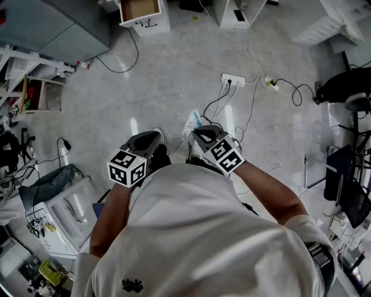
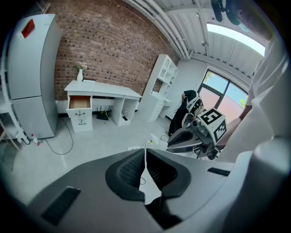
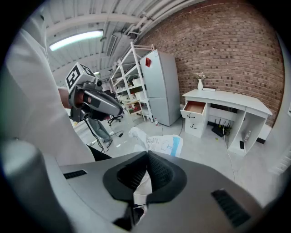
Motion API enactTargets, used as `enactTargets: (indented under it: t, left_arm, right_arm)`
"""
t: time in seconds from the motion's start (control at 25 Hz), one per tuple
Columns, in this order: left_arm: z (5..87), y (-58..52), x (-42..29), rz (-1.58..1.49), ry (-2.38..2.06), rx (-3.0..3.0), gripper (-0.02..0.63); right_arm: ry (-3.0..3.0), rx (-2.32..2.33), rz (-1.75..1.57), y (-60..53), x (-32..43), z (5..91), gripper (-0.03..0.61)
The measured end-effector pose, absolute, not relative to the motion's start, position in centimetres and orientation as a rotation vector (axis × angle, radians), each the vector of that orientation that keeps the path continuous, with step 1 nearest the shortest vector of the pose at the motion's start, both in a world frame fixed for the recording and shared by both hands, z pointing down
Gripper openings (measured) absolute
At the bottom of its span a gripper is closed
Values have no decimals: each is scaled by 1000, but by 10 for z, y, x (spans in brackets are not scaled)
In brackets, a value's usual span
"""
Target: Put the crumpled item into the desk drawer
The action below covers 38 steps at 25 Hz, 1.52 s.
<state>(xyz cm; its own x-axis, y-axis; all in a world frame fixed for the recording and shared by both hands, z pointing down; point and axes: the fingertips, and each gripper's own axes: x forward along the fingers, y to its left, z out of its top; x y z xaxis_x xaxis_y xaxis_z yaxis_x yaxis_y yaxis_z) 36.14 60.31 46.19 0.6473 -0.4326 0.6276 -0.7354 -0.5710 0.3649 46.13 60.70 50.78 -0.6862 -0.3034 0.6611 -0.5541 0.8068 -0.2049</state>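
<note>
The person stands on a smooth grey floor (image 1: 174, 64) and holds both grippers out in front of their white shirt.

The right gripper (image 3: 147, 154) has its two dark jaws pressed shut on a crumpled white-and-blue bag (image 3: 159, 143). One end of the bag is pinched between the jaws. The rest puffs out past the tips and hangs in the air above the floor. It looks like thin plastic, but that is hard to tell. In the head view the bag (image 1: 194, 120) sticks out just ahead of the right gripper (image 1: 198, 133).

The left gripper (image 2: 145, 152) has its jaws pressed together too, with nothing between them. In the head view it (image 1: 155, 136) sits just beside the right one, and the two do not touch.

A white desk (image 3: 227, 102) stands well away, against a red brick wall (image 2: 104, 45). Its open drawer (image 3: 195, 107) is the top one, pulled out at one end of the desk, and it is brown inside. A tall grey fridge (image 3: 159, 86) stands near that end.

There is a wide stretch of bare floor between the person and the open drawer (image 1: 139, 8). A white power strip (image 1: 233, 79) lies on the floor off to the right, with black cables (image 1: 217, 101) running from it back towards the person.
</note>
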Motion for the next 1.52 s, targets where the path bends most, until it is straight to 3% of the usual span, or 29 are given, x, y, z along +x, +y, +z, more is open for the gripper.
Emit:
enactTargets:
  t: [0.36,1.0,1.52]
  left_arm:
    - [463,554,268,585,-927,2258,31]
    - [467,482,42,498,-860,2302,31]
    - [477,368,8,440,-942,2218,31]
  right_arm:
    - [-2332,637,468,552,378,501,28]
    - [-2232,726,326,452,168,483,28]
    - [-2255,575,328,340,115,501,28]
